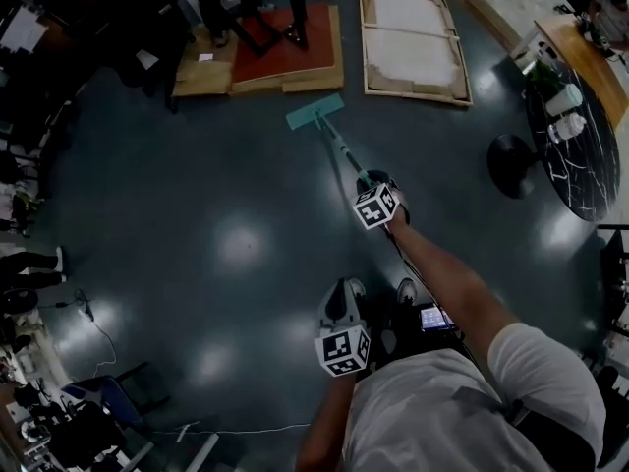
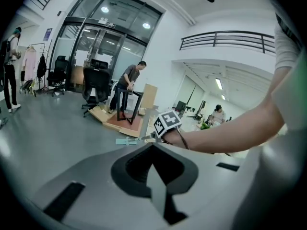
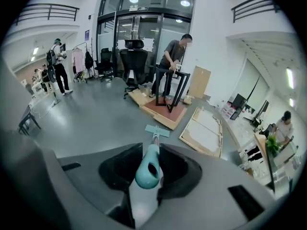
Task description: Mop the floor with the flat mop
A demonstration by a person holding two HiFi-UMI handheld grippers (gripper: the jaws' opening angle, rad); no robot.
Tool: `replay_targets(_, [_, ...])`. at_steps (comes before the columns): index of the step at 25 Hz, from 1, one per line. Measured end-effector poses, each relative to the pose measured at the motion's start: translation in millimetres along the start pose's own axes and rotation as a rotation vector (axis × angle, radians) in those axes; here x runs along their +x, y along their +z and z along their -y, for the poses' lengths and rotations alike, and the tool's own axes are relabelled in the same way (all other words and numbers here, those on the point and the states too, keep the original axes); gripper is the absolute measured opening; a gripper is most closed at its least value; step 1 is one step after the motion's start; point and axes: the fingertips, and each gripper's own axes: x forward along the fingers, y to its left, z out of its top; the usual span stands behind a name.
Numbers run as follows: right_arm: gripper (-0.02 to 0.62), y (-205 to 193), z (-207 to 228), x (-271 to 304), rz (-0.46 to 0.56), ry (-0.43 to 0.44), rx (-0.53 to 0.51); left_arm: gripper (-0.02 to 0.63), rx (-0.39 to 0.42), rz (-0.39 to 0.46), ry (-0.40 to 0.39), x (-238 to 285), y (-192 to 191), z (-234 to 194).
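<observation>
The flat mop has a teal head (image 1: 315,111) lying on the dark floor ahead of me, and a thin handle (image 1: 341,148) slanting back to my right gripper (image 1: 378,193). That gripper is shut on the handle's teal end (image 3: 147,170), which sits between its jaws in the right gripper view (image 3: 152,159), with the mop head (image 3: 157,131) beyond. My left gripper (image 1: 344,313) hangs close to my body, apart from the mop, its jaws together on nothing (image 2: 158,176). The left gripper view shows the right gripper's marker cube (image 2: 168,122) and the mop head (image 2: 125,141).
Flattened cardboard with a red mat (image 1: 260,52) and a wood-framed panel (image 1: 411,37) lie just past the mop head. A person (image 3: 172,61) works at a black frame there, next to an office chair (image 3: 133,63). A dark round table (image 1: 580,155) and a round base (image 1: 513,165) stand at right.
</observation>
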Motion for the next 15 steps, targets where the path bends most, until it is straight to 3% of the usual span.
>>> replay_targets(6, [0.114,-28,-7,-76,-0.011,0.043,0.008,0.005,0.023,0.005,-0.014,-6,8,2])
replay_targets(15, [0.114,-93,-31,-270,-0.021,0.162,-0.010,0.005,0.043,0.067,-0.046,-22,35,27])
